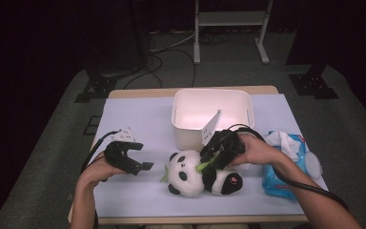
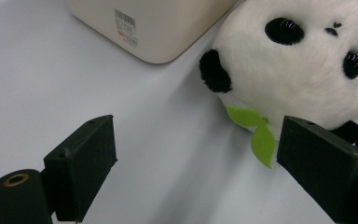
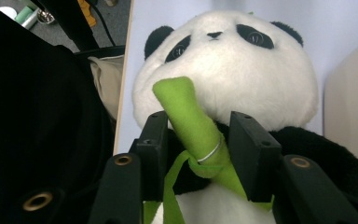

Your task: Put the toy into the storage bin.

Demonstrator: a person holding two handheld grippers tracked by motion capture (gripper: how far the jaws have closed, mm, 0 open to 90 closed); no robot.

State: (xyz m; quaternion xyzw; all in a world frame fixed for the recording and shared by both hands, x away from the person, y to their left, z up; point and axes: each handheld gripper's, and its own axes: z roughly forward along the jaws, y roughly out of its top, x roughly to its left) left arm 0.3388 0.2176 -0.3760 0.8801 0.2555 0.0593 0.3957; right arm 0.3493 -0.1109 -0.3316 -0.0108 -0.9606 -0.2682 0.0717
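Panda plush (image 1: 190,172) laid on the bench (image 1: 138,119), at 6 o'clock from the white bin (image 1: 213,117).

Its green bamboo stalk (image 3: 193,130) is bracketed by the half-open right tool (image 1: 218,153); whether it is pressed cannot be told. The left tool (image 1: 132,161) is held wide open and empty at the panda's 9 o'clock. A wipes pack (image 1: 286,164) is seen at 3 o'clock.

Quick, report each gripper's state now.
Left gripper: open, holding nothing, beside the plush panda.
Right gripper: jaws either side of the panda's green bamboo stalk; grip cannot be told.
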